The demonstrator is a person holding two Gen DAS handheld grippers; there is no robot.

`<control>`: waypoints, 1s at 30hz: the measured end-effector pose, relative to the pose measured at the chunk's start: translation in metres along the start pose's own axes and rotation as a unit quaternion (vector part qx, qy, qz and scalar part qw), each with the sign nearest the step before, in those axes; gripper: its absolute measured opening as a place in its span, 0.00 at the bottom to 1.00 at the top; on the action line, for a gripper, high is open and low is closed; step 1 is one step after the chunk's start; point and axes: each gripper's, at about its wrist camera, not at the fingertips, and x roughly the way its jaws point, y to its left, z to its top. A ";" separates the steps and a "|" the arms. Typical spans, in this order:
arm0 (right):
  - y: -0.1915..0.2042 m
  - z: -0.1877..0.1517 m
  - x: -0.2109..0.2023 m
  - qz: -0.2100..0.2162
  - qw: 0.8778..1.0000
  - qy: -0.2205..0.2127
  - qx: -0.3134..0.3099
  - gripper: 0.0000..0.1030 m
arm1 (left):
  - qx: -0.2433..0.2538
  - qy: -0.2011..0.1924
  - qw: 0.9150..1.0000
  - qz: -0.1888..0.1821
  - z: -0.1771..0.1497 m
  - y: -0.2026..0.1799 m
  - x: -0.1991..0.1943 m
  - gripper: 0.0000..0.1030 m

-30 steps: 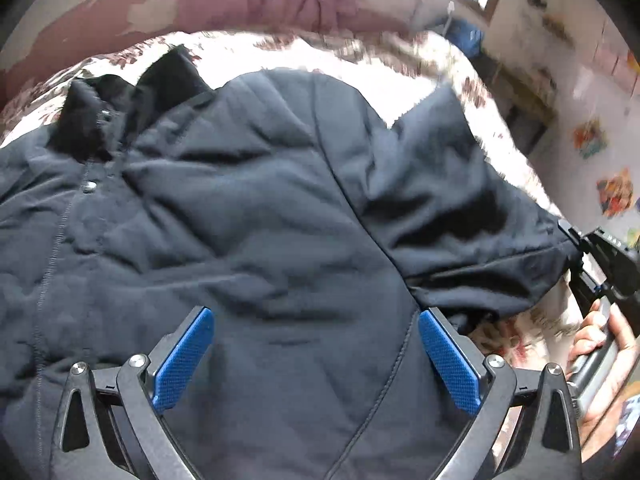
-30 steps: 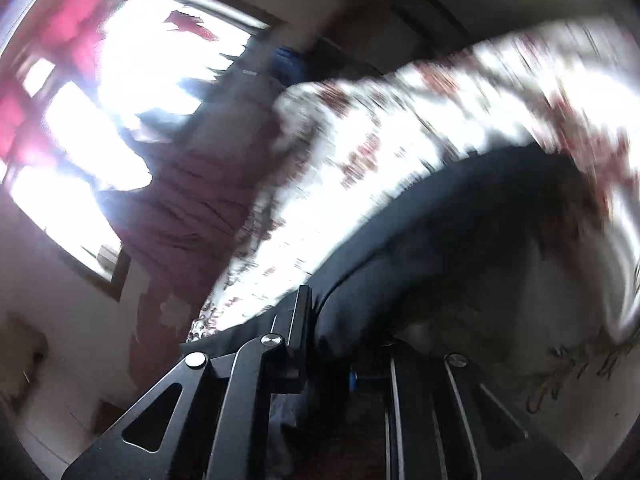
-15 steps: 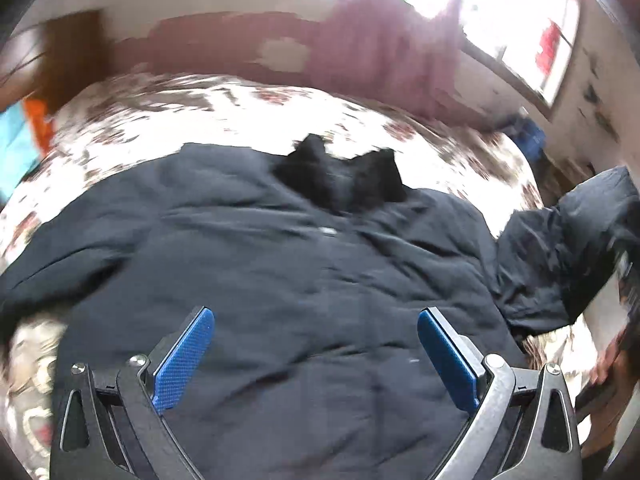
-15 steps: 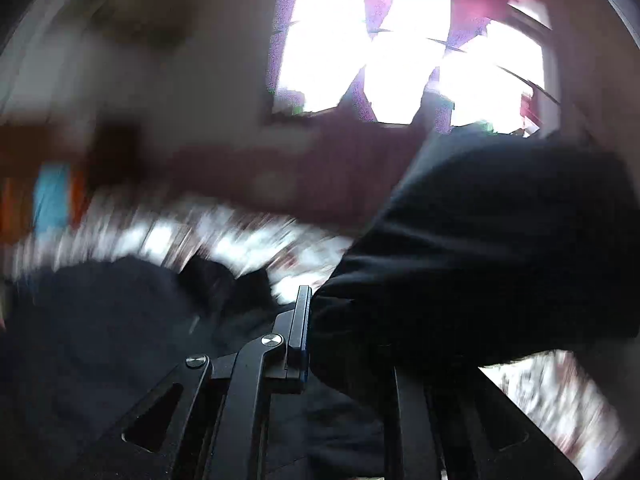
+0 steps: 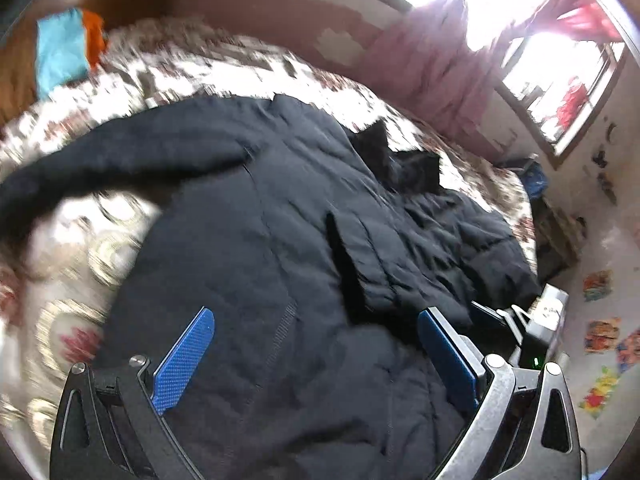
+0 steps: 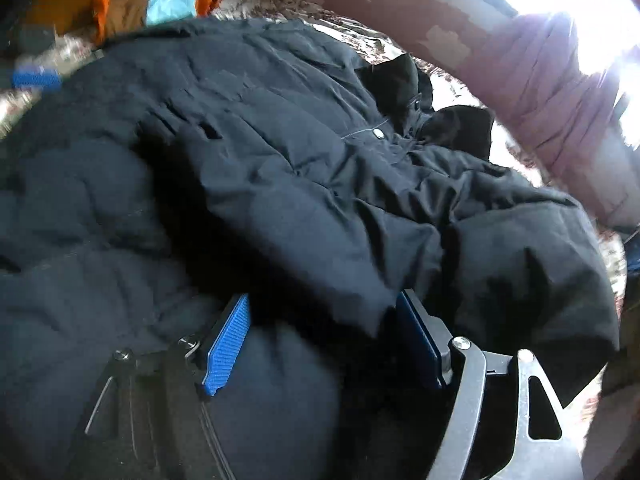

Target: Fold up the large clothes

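A dark navy padded jacket (image 5: 280, 248) lies spread on a floral bedspread (image 5: 224, 60), its black collar (image 5: 400, 160) toward the window. My left gripper (image 5: 316, 344) hovers open over the jacket's lower body with only fabric below its blue pads. In the right wrist view the jacket (image 6: 280, 128) fills the frame, and its right sleeve (image 6: 500, 248) lies folded across the front. My right gripper (image 6: 324, 340) has its jaws opening. The sleeve's end (image 6: 352, 300) lies loose between the pads, and neither pad presses on it.
Folded blue and orange cloths (image 5: 64, 52) lie at the bed's far left corner. A pink curtain (image 5: 432, 60) hangs under a bright window. The bed's right edge drops to a floor with colourful stickers (image 5: 600, 360). The left gripper's blue pad (image 6: 36, 78) shows at the far left.
The right gripper swung the sleeve across over the jacket's front, then its jaws parted and released it. The left gripper swept sideways over the jacket and stayed open.
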 end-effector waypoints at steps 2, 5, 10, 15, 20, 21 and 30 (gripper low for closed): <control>-0.015 -0.012 -0.017 0.006 1.000 -0.015 0.017 0.67 | -0.005 0.013 1.000 -0.027 -0.004 -0.005 0.010 0.99; -0.036 -0.013 -0.029 0.014 0.998 -0.036 0.041 0.67 | -0.003 0.029 0.999 -0.042 -0.002 -0.017 0.030 0.99; -0.063 -0.009 -0.040 0.004 0.994 -0.086 0.072 0.67 | 0.000 0.050 0.999 -0.013 0.009 -0.040 0.074 0.93; -0.087 -0.009 -0.056 -0.024 0.983 -0.134 0.125 0.67 | -0.007 0.080 0.997 0.025 0.016 -0.050 0.107 0.46; -0.100 -0.014 -0.055 -0.061 0.971 -0.151 0.177 0.68 | 0.017 0.062 0.995 0.083 0.022 -0.061 0.112 0.09; -0.102 -0.016 -0.053 -0.064 0.967 -0.155 0.192 0.68 | 0.024 0.052 0.995 0.085 0.025 -0.065 0.108 0.07; -0.067 -0.010 -0.004 -0.019 0.970 -0.150 0.191 0.64 | 0.132 -0.120 0.964 0.196 0.062 -0.085 0.030 0.05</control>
